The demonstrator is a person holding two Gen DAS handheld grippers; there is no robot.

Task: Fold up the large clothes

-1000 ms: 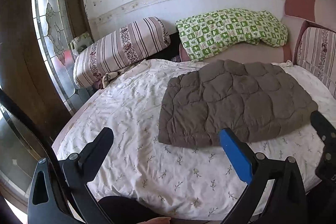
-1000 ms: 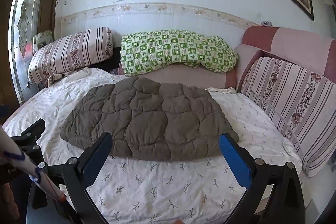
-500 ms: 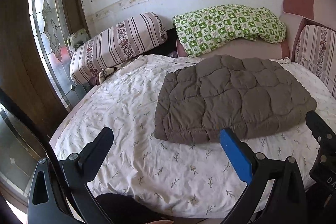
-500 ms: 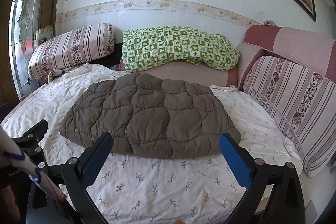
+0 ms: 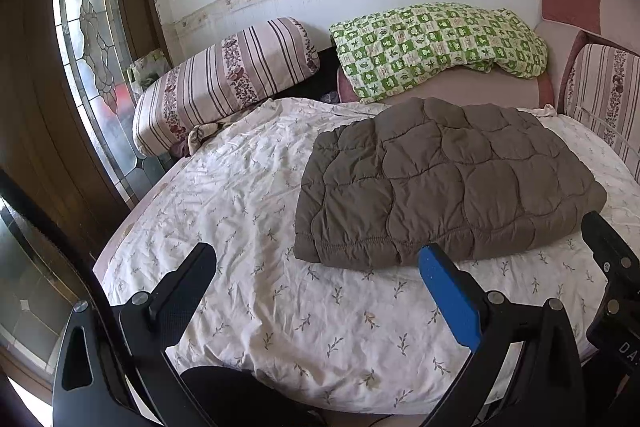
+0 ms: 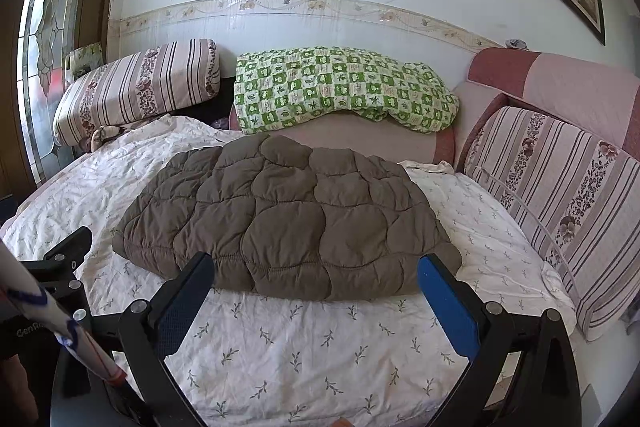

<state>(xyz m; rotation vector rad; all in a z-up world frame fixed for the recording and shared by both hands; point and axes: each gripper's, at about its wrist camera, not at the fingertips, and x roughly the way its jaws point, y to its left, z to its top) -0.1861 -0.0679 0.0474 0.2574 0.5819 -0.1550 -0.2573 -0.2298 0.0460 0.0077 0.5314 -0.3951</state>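
- My left gripper [image 5: 318,269]: matt black plastic fingers, one pad smooth blue, metal screws.
- The brown jacket [image 6: 280,215]: puffy quilted cloth, soft matt sheen.
- The sheet [image 5: 248,187]: thin, creased, sprigged cotton.
- The green blanket [image 6: 340,89]: checked printed cloth.
- The door [image 5: 36,87]: dark wood, leaded glass.

The brown quilted puffer jacket [image 6: 280,219] lies folded on the bed's white leaf-print sheet [image 6: 320,343], toward the back. Behind it – a green checkered blanket [image 6: 340,91]; a striped bolster pillow [image 6: 136,87] sits left of that, a striped cushion [image 6: 560,203] on the right.
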